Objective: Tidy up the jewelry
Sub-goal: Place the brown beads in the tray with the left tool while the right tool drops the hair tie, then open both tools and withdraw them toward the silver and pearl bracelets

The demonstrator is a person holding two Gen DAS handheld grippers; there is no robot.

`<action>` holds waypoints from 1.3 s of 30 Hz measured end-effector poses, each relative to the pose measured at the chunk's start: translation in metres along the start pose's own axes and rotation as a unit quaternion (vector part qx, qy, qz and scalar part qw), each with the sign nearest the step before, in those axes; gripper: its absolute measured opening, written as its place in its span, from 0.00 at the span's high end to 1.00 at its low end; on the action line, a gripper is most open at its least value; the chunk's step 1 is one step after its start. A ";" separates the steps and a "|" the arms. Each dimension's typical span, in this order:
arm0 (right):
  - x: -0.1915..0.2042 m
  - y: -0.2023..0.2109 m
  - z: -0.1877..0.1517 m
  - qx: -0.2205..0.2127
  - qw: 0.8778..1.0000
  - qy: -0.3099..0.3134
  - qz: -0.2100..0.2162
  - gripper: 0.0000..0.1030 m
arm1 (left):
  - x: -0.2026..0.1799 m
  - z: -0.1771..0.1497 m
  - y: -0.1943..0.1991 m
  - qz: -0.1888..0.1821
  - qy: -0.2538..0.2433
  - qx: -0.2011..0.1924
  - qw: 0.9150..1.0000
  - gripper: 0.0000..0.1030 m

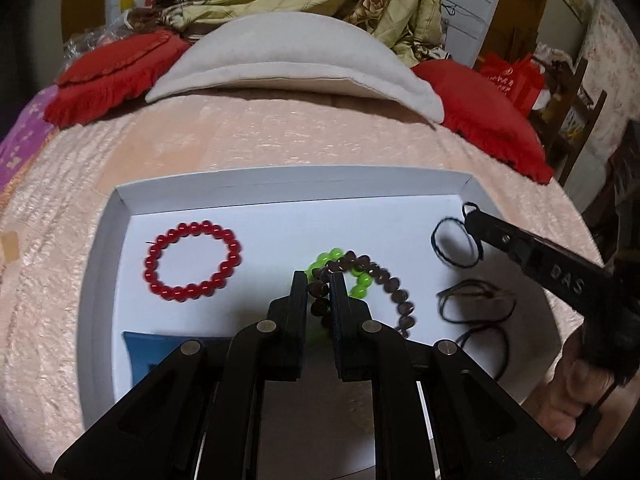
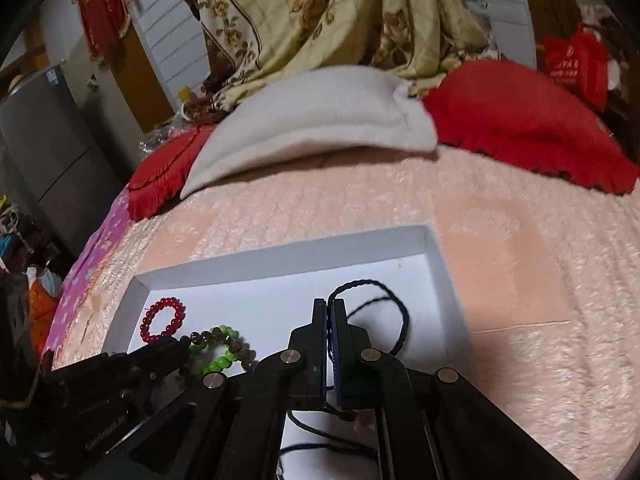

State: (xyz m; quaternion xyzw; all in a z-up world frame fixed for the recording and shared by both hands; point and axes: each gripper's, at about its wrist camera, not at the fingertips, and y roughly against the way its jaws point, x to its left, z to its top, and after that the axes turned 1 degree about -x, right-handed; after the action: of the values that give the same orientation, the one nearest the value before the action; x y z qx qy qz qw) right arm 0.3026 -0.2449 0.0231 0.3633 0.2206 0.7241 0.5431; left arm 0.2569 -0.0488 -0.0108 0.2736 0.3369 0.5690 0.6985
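White shallow cardboard tray on the bed holds a red bead bracelet left of centre. Left gripper fingers pinch a brown bead bracelet; right gripper fingers pinch a dark braided cord.

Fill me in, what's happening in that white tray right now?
A person is sorting jewelry in a shallow white tray on a bed, with tongs in each hand. The left tongs are shut on a brown bead bracelet that lies tangled with a green bead bracelet. The right tongs are shut on a dark braided cord at the tray's right side. A red bead bracelet lies apart on the left, untouched, and more loose cords sit nearer the person.
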 end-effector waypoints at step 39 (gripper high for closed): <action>-0.048 0.163 -0.172 0.006 0.991 0.012 -0.131 0.70 | -0.018 -0.147 0.104 -0.011 -0.125 0.005 0.992 0.49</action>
State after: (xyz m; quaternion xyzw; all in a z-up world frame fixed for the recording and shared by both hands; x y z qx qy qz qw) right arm 0.0756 -0.3287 0.0158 0.3259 0.2772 0.6493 0.6288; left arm 0.0766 -0.0450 -0.0198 0.3422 0.2526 0.5209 0.7401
